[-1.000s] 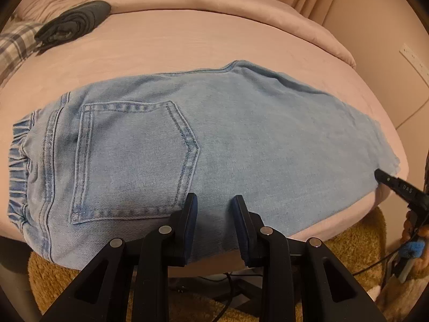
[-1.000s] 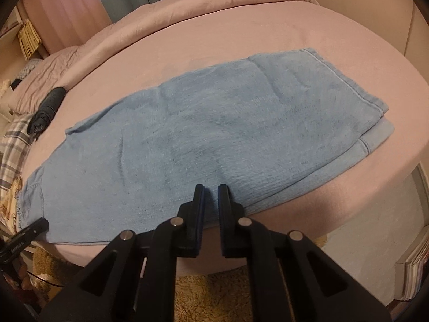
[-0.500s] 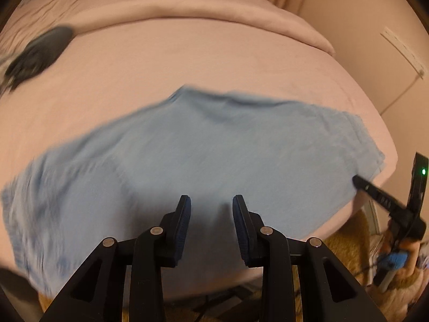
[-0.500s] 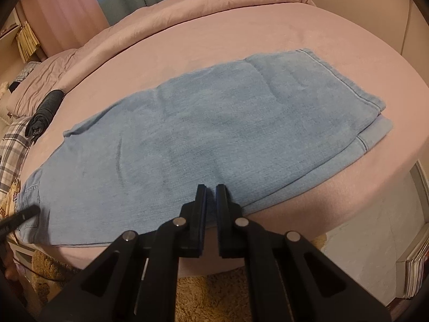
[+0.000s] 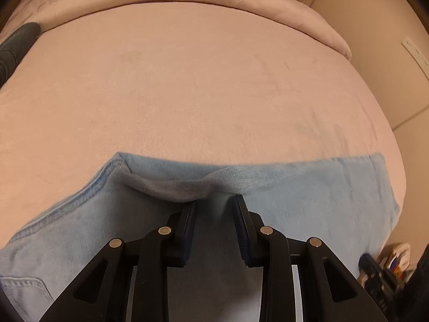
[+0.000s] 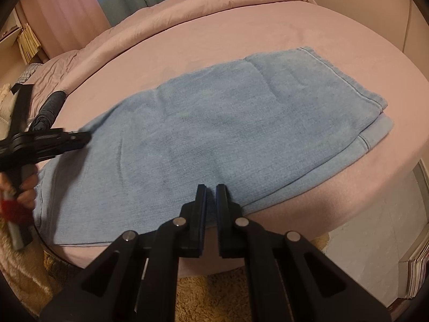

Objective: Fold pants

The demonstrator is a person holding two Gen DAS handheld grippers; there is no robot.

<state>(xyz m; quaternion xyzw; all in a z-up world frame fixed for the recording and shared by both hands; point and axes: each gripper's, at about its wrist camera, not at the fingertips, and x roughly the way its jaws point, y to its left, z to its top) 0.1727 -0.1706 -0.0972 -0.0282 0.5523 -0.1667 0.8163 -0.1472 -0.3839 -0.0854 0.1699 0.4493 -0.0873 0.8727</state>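
Light blue denim pants (image 6: 230, 134) lie flat on the pink bed, folded lengthwise, legs toward the right. In the left wrist view the pants (image 5: 308, 196) fill the lower part, with a raised wrinkle at their far edge. My left gripper (image 5: 214, 201) is open, its fingertips low over the denim at that wrinkle; it also shows in the right wrist view (image 6: 80, 138) over the pants' left end. My right gripper (image 6: 211, 187) is nearly closed with a narrow gap and nothing between the pads, over the pants' near edge.
The pink bed (image 5: 201, 94) spreads beyond the pants, with a rolled duvet (image 6: 214, 2) at the back. A dark rolled garment (image 6: 49, 107) lies at the far left. A tan shaggy rug (image 6: 209, 297) lies on the floor below the bed edge.
My left gripper has moved forward and down across the pants to their far edge, staying open. My right gripper has barely moved and stays nearly closed.
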